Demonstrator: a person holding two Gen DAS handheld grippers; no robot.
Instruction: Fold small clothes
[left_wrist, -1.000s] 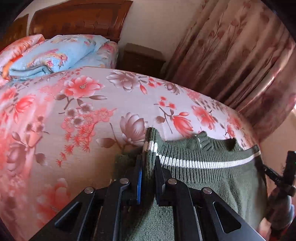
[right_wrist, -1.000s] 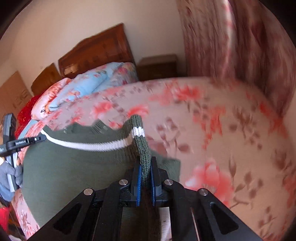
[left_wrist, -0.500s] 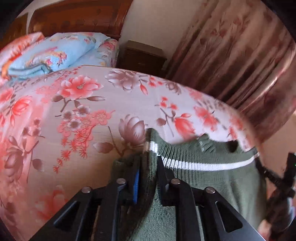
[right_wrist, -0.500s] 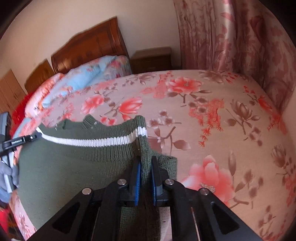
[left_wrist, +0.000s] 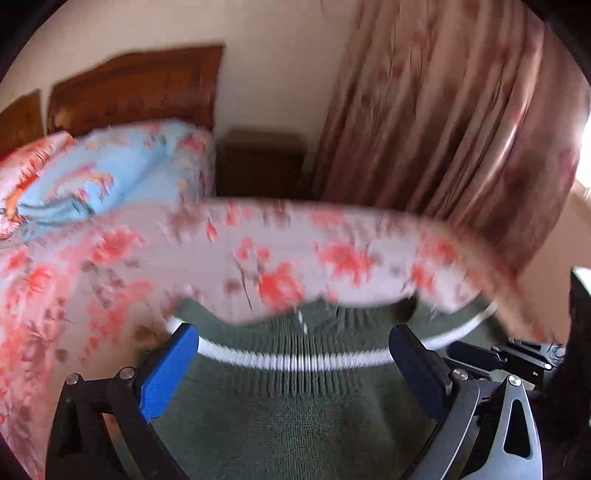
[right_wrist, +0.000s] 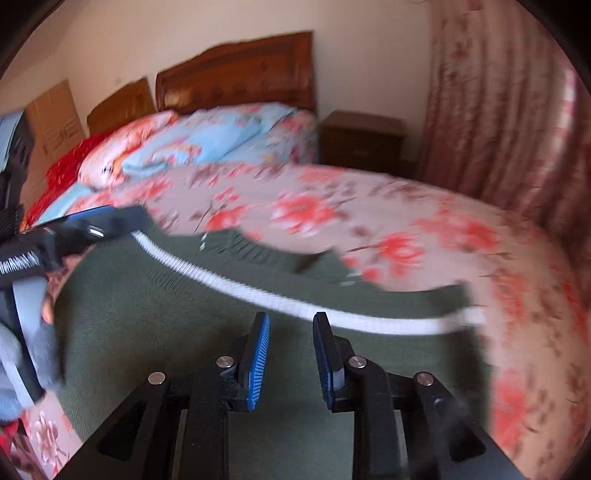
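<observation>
A dark green knitted sweater (left_wrist: 295, 413) with a white stripe near its ribbed edge lies flat on the floral bed (left_wrist: 122, 266); it also shows in the right wrist view (right_wrist: 155, 317). My left gripper (left_wrist: 295, 350) is wide open above the sweater's striped edge, holding nothing. My right gripper (right_wrist: 291, 343) is open with a narrower gap, over the sweater's body, holding nothing. The left gripper also appears at the left of the right wrist view (right_wrist: 92, 225). Both views are motion-blurred.
A folded blue floral quilt (right_wrist: 207, 144) and pillows lie at the wooden headboard (right_wrist: 236, 74). A dark nightstand (right_wrist: 362, 140) stands beside the bed, with pink curtains (right_wrist: 498, 110) to the right. The bed edge (right_wrist: 535, 332) drops off at the right.
Both grippers were shut on the sweater's corners; now both have opened and let go. The sweater lies flat on the bed and both grippers have pulled back and up.
</observation>
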